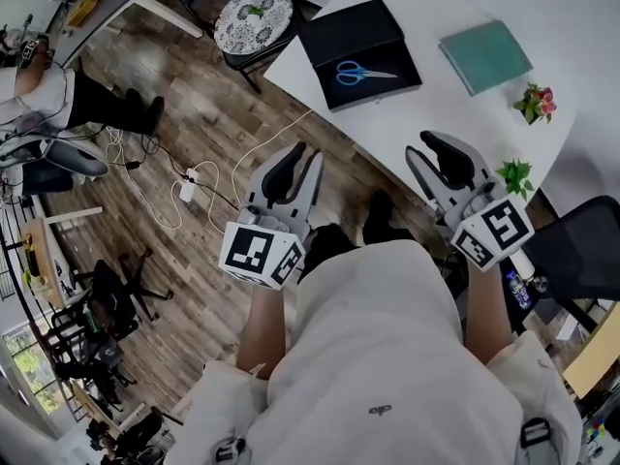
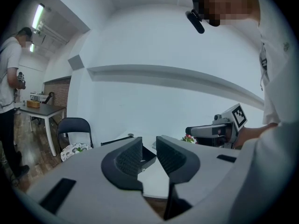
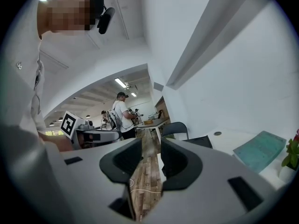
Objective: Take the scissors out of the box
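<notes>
Scissors [image 1: 360, 71] in box [image 1: 380, 89]; left gripper [image 1: 310, 152], right gripper [image 1: 418, 146] jaws apart

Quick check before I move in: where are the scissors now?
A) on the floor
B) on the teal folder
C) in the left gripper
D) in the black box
D: the blue-handled scissors lie inside the black box on the white table.

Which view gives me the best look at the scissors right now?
Head view: the scissors lie in plain sight in the black box on the table. Both gripper views catch only the box's edge; no scissors show.
</notes>
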